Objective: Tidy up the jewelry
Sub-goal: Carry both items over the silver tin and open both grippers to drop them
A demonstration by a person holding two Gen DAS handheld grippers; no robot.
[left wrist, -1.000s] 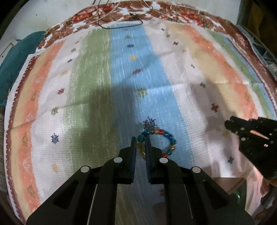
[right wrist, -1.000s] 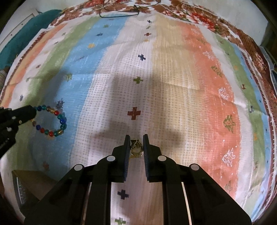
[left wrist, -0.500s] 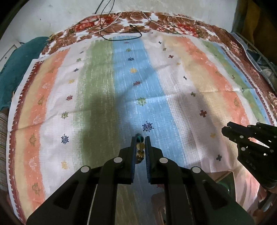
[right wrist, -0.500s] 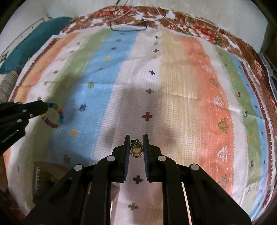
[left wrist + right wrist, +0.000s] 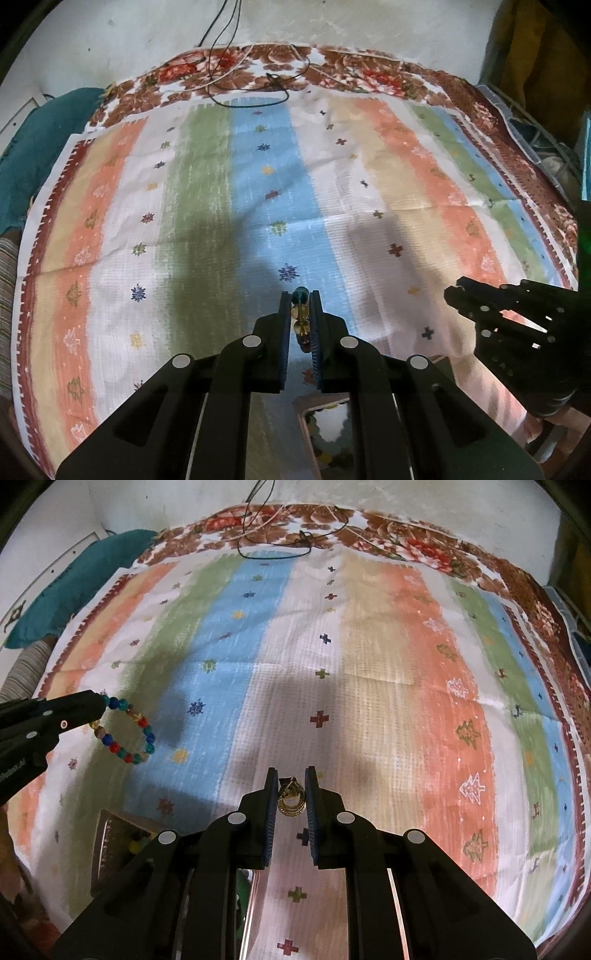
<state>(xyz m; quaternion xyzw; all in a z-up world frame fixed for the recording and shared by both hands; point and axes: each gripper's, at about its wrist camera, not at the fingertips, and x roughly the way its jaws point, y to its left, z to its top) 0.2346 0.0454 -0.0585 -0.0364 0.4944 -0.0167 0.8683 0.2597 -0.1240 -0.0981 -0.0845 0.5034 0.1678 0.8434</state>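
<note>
The bracelet (image 5: 125, 731) hangs from the left tool (image 5: 300, 295), pinched shut on its beads, just above the tray (image 5: 118, 834). The gold earring (image 5: 291, 797) sits clamped in the right tool (image 5: 291, 775), right of the tray. Striped cloth (image 5: 369, 664) lies below; nothing blocks the way.

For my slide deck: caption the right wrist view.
Right gripper pinches gold earring above striped cloth; left gripper holds beaded bracelet.
</note>
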